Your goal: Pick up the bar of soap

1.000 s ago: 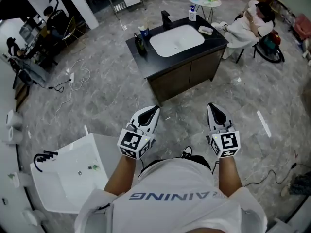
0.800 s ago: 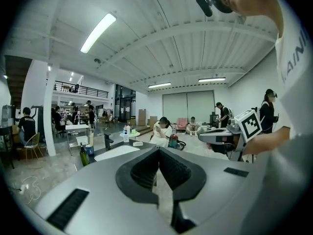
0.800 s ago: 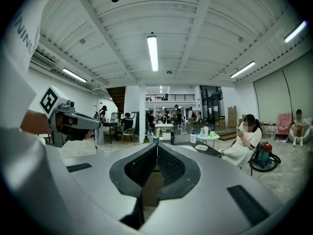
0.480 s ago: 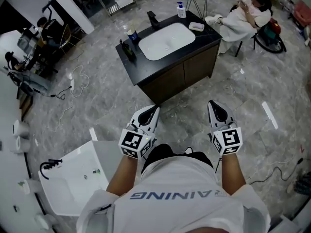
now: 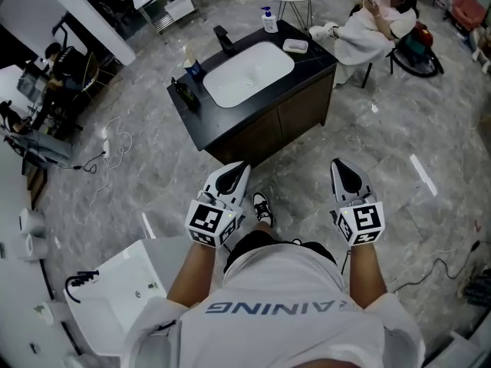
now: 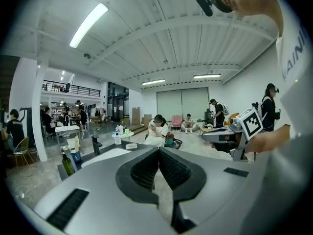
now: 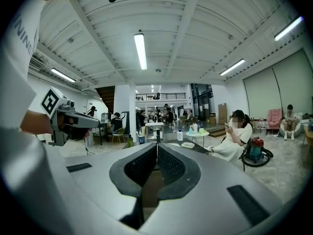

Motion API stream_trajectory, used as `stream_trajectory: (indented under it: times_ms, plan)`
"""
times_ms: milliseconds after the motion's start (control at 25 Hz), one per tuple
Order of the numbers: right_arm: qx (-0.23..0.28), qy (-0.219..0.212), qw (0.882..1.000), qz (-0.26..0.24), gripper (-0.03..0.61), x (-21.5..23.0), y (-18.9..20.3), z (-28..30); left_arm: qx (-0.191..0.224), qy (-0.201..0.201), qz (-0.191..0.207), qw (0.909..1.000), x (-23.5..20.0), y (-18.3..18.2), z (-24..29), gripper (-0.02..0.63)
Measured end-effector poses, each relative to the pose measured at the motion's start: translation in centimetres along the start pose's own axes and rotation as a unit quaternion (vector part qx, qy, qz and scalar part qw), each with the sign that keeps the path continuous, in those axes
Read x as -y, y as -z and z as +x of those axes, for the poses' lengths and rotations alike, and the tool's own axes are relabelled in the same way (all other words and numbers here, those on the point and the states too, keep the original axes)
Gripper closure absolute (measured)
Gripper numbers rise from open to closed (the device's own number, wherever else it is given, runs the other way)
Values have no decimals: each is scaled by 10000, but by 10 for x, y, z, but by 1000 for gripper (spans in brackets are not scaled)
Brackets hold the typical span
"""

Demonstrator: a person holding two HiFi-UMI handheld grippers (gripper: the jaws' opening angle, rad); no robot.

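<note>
Two grippers are held low ahead of the person, well apart from the vanity. The left gripper (image 5: 239, 171) and the right gripper (image 5: 341, 169) each have their jaws pressed together, with nothing between them. The bar of soap (image 5: 295, 45) appears as a pale block in a small dish at the right end of the counter (image 5: 311, 66), beside the basin (image 5: 249, 73).

Approach that end squarely. Spread the right jaws before reaching and grip the bar across its narrow sides, as it is likely slippery.

The counter holds one basin, one faucet (image 5: 223, 37), one pump bottle (image 5: 270, 20), one dark bottle (image 5: 182, 94) and one cup (image 5: 192, 67).
</note>
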State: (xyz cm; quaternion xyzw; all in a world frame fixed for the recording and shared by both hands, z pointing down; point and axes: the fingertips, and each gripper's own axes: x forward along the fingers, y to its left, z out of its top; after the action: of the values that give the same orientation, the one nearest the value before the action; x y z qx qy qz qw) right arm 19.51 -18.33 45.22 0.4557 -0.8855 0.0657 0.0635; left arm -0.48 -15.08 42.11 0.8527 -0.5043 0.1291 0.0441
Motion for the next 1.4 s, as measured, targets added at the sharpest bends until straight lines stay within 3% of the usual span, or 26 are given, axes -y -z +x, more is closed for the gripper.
stream_trajectory:
  times_ms: [480, 1080, 1400]
  plan:
    - [-131, 159, 9998, -31, 561, 18, -18, 91, 27, 266, -61, 9996, -73, -12, 69, 606]
    - [-488, 36, 9981, -383, 561, -26, -53, 277, 18, 25, -365, 9993, -269, 4, 108, 606]
    - [-695, -148, 9952, -674, 561, -49, -61, 337, 114, -145, -531, 9984, -330, 17, 109, 606]
